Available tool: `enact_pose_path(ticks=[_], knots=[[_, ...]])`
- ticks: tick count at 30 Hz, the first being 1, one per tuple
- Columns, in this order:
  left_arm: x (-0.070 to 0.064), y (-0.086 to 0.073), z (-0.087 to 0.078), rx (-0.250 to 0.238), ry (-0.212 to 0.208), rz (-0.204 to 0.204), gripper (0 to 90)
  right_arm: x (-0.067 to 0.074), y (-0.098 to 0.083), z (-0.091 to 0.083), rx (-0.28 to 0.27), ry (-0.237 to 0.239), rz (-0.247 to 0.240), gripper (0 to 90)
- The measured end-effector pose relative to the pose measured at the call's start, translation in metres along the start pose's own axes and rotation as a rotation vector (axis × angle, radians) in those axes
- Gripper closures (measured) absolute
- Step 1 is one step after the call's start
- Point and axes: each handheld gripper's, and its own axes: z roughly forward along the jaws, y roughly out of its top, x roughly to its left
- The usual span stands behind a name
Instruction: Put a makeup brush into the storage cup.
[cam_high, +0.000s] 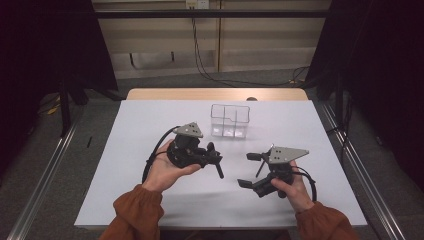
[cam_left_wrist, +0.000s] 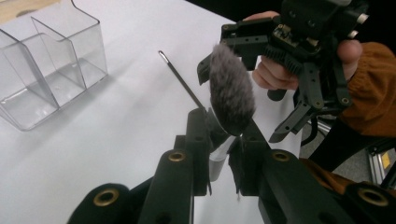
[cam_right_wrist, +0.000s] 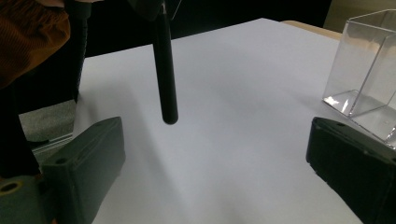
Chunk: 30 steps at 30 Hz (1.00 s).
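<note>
Left gripper (cam_left_wrist: 224, 140): black two-jaw tool, jaws pinching the silver ferrule of a makeup brush; seen from above in a hand (cam_high: 167, 172) with palm turned up.
Makeup brush (cam_left_wrist: 229, 93): fluffy grey-brown bristle head standing just beyond the left fingertips in the left gripper view; black round handle hanging down past the jaws, free end above the sheet in the right gripper view.
Thin rod (cam_left_wrist: 182, 81): dark slender metal pin rising beside the bristles, resolved in the left gripper view alone; whether clamped too, cannot tell.
Right gripper (cam_high: 252, 170): black two-jaw tool, jaws spread wide with nothing between the pads; brush handle hanging ahead of them, apart from both pads.
Organiser (cam_high: 229, 120): clear plastic box with inner dividers, well beyond both sets of fingertips; partition walls plain in the left gripper view, one corner at the edge of the right gripper view.
Table sheet (cam_high: 150, 120): white flat covering under everything.
Sleeves (cam_high: 137, 212): rust-orange cuffs.
Count: two grippers, two hands, one brush, one rod, one organiser.
</note>
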Motion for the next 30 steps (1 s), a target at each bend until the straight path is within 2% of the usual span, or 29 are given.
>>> enact_pose_path(ticks=[1,6,10,17,21,26,28,30], knots=[[0.002,-0.002,0.001,-0.001,0.000,-0.019,79.2,0.000,0.000,0.001,0.002,0.003,0.001,5.1],[0.005,-0.005,0.002,0.028,0.001,-0.016,79.3,0.000,0.001,0.005,0.018,0.013,-0.001,7.7],[0.006,-0.005,0.004,0.046,-0.006,-0.016,79.2,0.001,0.004,0.011,0.030,0.043,-0.003,11.7],[0.006,-0.005,0.006,0.064,-0.013,-0.016,79.2,0.004,0.014,0.021,0.042,0.077,0.003,12.4],[0.007,-0.005,0.006,0.061,-0.022,-0.018,79.3,0.006,0.018,0.027,0.074,0.081,-0.007,10.8],[0.006,-0.005,0.006,0.058,-0.022,-0.017,79.2,0.003,0.023,0.035,0.096,0.087,0.022,8.1],[0.006,-0.005,0.007,0.057,-0.024,-0.017,79.2,0.002,0.025,0.038,0.096,0.100,0.013,8.7],[0.006,-0.005,0.008,0.054,-0.028,-0.022,79.2,0.002,0.026,0.041,0.102,0.090,0.005,8.1]])
